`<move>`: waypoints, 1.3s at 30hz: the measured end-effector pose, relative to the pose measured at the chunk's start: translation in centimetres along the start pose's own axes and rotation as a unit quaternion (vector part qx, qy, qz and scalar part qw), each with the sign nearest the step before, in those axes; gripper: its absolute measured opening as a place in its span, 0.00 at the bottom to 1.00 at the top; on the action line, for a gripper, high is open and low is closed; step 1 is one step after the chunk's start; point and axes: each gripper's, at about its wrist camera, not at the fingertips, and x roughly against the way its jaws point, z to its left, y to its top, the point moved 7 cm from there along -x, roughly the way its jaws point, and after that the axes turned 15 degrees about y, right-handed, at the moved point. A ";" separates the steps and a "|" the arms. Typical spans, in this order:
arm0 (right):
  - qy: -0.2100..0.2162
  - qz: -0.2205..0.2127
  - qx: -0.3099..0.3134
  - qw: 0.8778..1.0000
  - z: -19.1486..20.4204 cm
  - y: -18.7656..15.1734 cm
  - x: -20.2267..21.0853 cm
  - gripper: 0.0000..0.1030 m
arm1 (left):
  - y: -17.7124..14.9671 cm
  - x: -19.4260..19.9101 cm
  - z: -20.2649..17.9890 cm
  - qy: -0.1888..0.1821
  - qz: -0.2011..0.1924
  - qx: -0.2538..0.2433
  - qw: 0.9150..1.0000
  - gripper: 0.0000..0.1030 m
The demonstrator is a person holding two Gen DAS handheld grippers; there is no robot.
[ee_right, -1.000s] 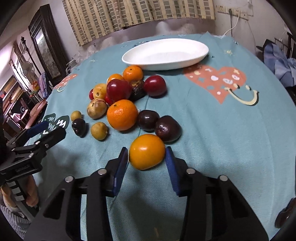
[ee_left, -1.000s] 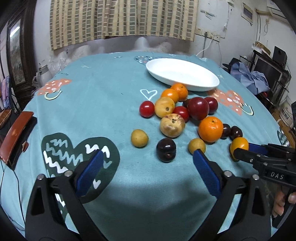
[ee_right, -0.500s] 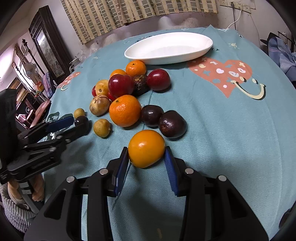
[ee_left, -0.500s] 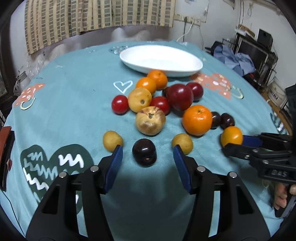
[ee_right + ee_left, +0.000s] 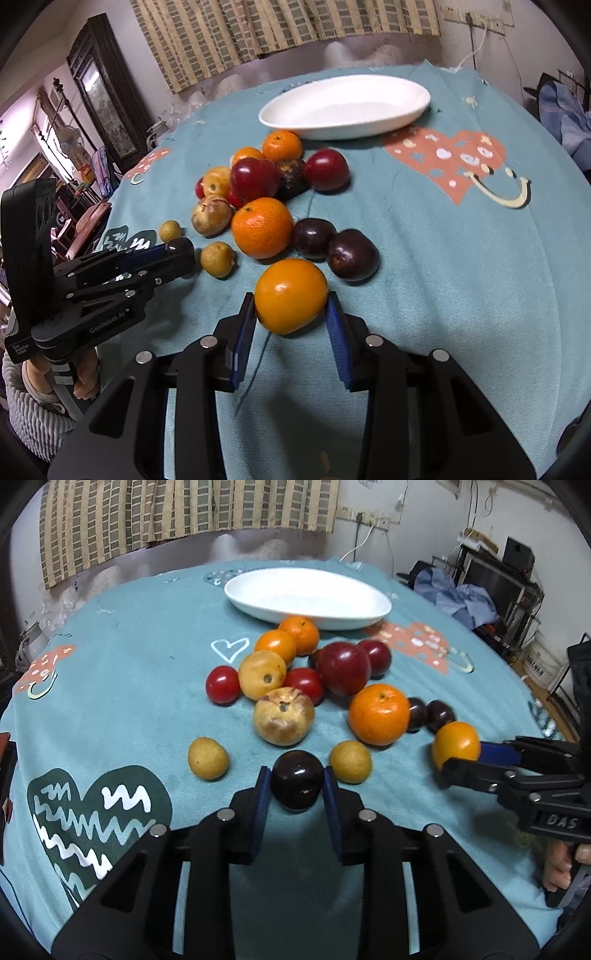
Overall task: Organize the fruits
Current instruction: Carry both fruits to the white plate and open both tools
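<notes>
A dark plum [image 5: 296,783] rests on the teal tablecloth, and my left gripper [image 5: 297,788] is shut on it, blue pads against both sides. My right gripper [image 5: 291,308] has a smooth orange fruit [image 5: 291,294] between its pads; its jaws are closing and the pads touch the fruit's sides. In the left wrist view that right gripper [image 5: 458,755] comes in from the right with the same orange fruit [image 5: 455,743]. A pile of fruit lies beyond: a big tangerine [image 5: 379,715], a blotchy yellow apple [image 5: 283,716], red plums and tomatoes. The oval white dish [image 5: 369,613] is empty.
Two small yellow fruits [image 5: 207,757] [image 5: 349,761] flank the held plum. Two dark plums [image 5: 334,248] sit just behind the orange fruit. A person's hand [image 5: 44,373] holds the left gripper's handle. The round table's edge drops off at left and right.
My left gripper came forward and shut its wide-open jaws onto the dark plum. The right gripper stayed in place around the orange fruit, its pads drawing slightly closer.
</notes>
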 end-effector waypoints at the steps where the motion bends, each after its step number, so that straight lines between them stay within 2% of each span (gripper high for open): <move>1: 0.003 -0.002 0.001 1.000 0.1 0.1 0.1 0.37 | 0.1 0.3 0.0 -0.004 -0.003 0.005 1.000 0.28; 5: 0.025 -0.008 -0.004 1.000 0.3 1.4 0.9 0.37 | 1.7 0.3 0.1 -0.019 0.006 0.014 1.000 0.28; 11: -0.009 -0.059 0.012 0.998 -0.9 9.4 3.5 0.37 | 8.4 -1.0 0.1 0.003 -0.014 0.011 1.000 0.28; 15: -0.030 -0.076 -0.002 0.997 -3.3 14.6 1.3 0.37 | 13.1 -2.9 -0.2 0.001 -0.025 0.035 0.999 0.28; 21: -0.053 -0.063 -0.022 0.996 -6.8 17.2 -3.6 0.37 | 17.2 -7.8 -1.3 -0.017 -0.005 0.048 0.999 0.28; 22: -0.050 -0.062 -0.027 0.996 -7.4 17.5 -4.2 0.38 | 17.5 -8.7 -1.5 -0.021 0.003 0.048 0.999 0.28; 24: -0.054 -0.057 -0.031 0.996 -8.1 17.7 -4.9 0.39 | 17.9 -10.1 -1.6 -0.019 0.013 0.045 0.999 0.36; 25: -0.058 -0.055 -0.030 0.996 -8.1 17.6 -5.1 0.45 | 17.9 -10.5 -1.6 -0.016 0.012 0.047 0.999 0.50; 26: -0.065 -0.062 -0.023 0.996 -8.2 17.8 -4.9 0.62 | 17.8 -10.5 -1.5 -0.015 0.009 0.050 0.999 0.53; 28: -0.084 -0.089 -0.004 0.992 -7.9 17.6 -4.0 0.71 | 17.7 -10.8 -1.0 -0.018 0.011 0.058 0.998 0.54; 30: -0.085 -0.104 0.013 0.991 -7.3 17.9 -3.3 0.71 | 17.6 -10.6 -0.5 -0.030 0.016 0.073 0.997 0.54; 33: -0.078 -0.117 0.033 0.989 -5.9 17.7 -1.3 0.71 | 17.2 -9.0 0.5 -0.024 0.005 0.082 0.996 0.54; 36: -0.068 -0.133 0.044 0.988 -4.2 17.0 1.0 0.71 | 16.5 -5.7 2.6 -0.005 -0.023 0.095 0.995 0.58; 37: -0.065 -0.136 0.045 0.988 -3.8 16.7 1.6 0.71 | 16.0 -4.9 3.1 0.002 -0.028 0.099 0.995 0.63; 39: -0.056 -0.134 0.046 0.988 -2.8 15.1 2.6 0.73 | 14.1 -3.0 4.6 0.024 -0.036 0.106 0.993 0.64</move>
